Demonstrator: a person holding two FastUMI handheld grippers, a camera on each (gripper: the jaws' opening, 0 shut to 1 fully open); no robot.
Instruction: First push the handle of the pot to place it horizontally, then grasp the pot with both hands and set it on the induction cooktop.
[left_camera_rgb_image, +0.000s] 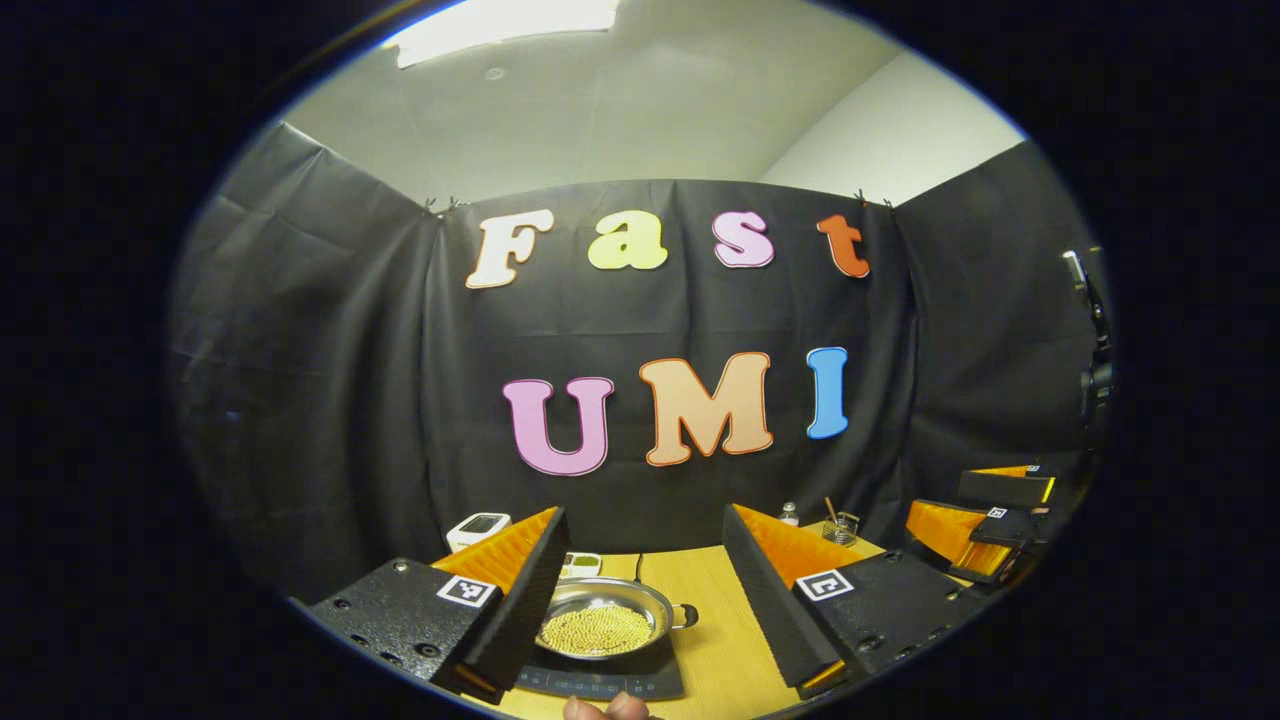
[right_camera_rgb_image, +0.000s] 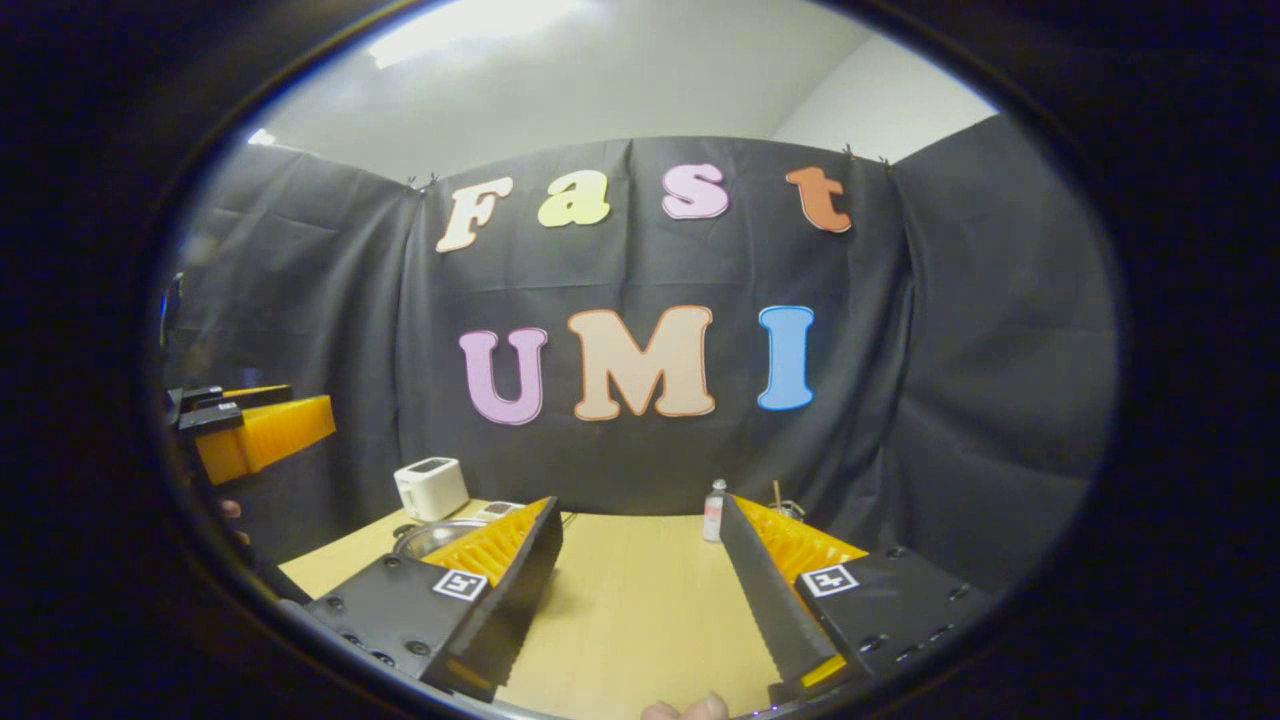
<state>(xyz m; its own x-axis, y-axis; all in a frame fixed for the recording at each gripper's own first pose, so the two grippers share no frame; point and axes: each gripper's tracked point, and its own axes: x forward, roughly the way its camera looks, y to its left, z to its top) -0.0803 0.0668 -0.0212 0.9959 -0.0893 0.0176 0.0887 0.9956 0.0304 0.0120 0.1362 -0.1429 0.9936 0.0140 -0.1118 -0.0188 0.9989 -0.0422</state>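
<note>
Left gripper view, low centre: steel pot (left_camera_rgb_image: 600, 618) of yellow beads, sitting on induction cooktop (left_camera_rgb_image: 605, 678), partly hidden behind left gripper (left_camera_rgb_image: 640, 600), spread wide, holding nothing. Right gripper view: pot rim (right_camera_rgb_image: 430, 537) barely visible lower left; right gripper (right_camera_rgb_image: 640, 590) likewise wide, empty.

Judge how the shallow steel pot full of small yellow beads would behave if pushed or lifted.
The shallow steel pot probably stays rigid. Its smooth metal might slide on the flat black induction cooktop. The small yellow beads lie loose, so tilting would likely spill them.
</note>
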